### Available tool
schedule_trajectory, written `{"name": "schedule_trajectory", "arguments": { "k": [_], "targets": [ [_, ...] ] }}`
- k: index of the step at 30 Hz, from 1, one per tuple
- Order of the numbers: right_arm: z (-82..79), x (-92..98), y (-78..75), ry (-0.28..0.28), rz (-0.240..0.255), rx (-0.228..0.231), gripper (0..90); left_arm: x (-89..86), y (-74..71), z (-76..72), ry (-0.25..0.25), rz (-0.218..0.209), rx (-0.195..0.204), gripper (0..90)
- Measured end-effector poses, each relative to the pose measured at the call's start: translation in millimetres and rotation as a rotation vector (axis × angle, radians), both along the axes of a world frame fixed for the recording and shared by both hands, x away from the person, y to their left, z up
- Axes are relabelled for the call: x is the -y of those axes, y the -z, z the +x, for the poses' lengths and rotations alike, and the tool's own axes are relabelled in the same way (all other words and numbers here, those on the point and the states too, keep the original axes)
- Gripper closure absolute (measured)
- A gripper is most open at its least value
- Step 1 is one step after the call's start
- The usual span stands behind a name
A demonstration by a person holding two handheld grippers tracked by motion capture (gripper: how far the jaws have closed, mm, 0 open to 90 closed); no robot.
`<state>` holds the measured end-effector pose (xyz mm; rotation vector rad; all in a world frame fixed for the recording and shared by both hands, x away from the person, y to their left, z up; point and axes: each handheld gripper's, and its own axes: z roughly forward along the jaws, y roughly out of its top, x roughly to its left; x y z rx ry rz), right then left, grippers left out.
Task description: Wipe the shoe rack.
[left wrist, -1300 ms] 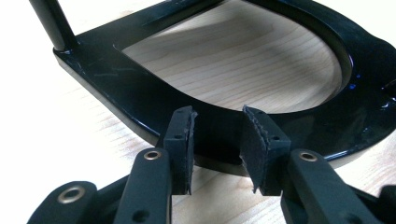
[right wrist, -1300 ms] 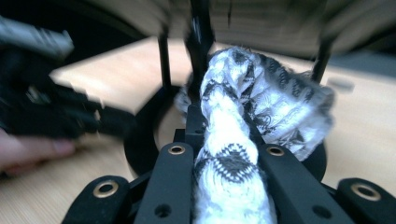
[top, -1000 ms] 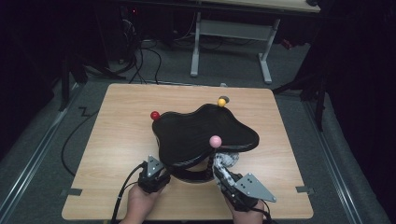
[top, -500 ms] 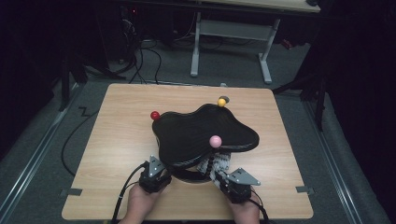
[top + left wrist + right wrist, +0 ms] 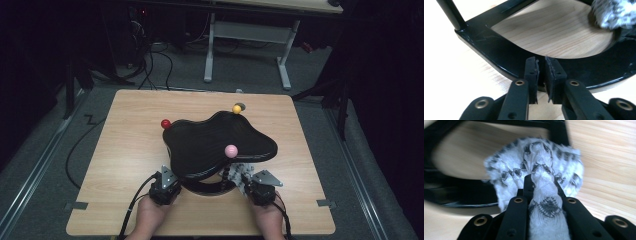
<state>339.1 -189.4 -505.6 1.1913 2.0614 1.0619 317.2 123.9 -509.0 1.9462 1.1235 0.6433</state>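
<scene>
Cloth (image 5: 534, 177) bunched in right hand-held gripper (image 5: 541, 185), blurred edges, left hand-held gripper (image 5: 541, 68) just closed on black base (image 5: 499, 55).

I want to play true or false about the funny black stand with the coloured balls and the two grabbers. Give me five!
1. The right gripper holds a white cloth with dark grey pattern. True.
2. The left gripper is shut on the curved black metal base of the stand. True; its jaws have just been closing, and the base edge sits between the pads.
3. The pink ball lies on the floor. False; it sits at the near edge of the wavy black top.
4. The light wooden table is bright blue. False; it is pale wood.
5. A yellow ball sits at the top's far edge. True.
</scene>
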Motion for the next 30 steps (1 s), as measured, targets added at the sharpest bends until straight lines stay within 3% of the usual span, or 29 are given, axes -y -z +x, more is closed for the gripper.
{"name": "schedule_trajectory", "arguments": {
  "k": [2,5,11,13,17,21,23,26,30],
  "targets": [
    [6.2,4.9,3.3,0.027,-0.010,-0.019,81.2,-0.7,-0.1,0.5,-0.004,0.009,0.003,84.5],
    [3.9,3.5,3.2,0.017,-0.011,-0.015,81.2,-2.9,-0.5,1.6,-0.009,0.006,-0.002,84.8],
    [-8.6,-4.5,-1.2,-0.045,0.014,-0.009,81.3,-9.1,-0.3,3.5,-0.025,-0.001,-0.005,84.7],
    [-15.8,-11.7,-2.3,-0.082,0.023,-0.012,81.3,-10.3,0.4,4.2,-0.030,-0.018,-0.002,84.2],
    [-31.3,-33.1,-2.6,-0.168,0.024,-0.017,81.3,-11.9,0.9,4.9,-0.050,-0.004,0.014,82.1],
    [-35.5,-54.1,-0.8,-0.217,0.056,-0.024,81.4,-18.6,-0.1,7.6,-0.069,-0.023,-0.004,77.3],
    [-34.9,-67.9,-0.5,-0.233,0.040,-0.013,81.3,-19.8,-0.6,6.2,-0.072,-0.026,-0.008,74.0],
    [-31.3,-81.2,-0.4,-0.251,0.000,0.014,81.3,-18.2,-3.5,-2.6,-0.043,-0.072,0.012,68.7],
    [-23.6,-68.8,-2.2,-0.208,0.004,0.003,81.2,-4.1,-11.6,-16.9,0.021,-0.119,0.064,64.3]
  ]
}}
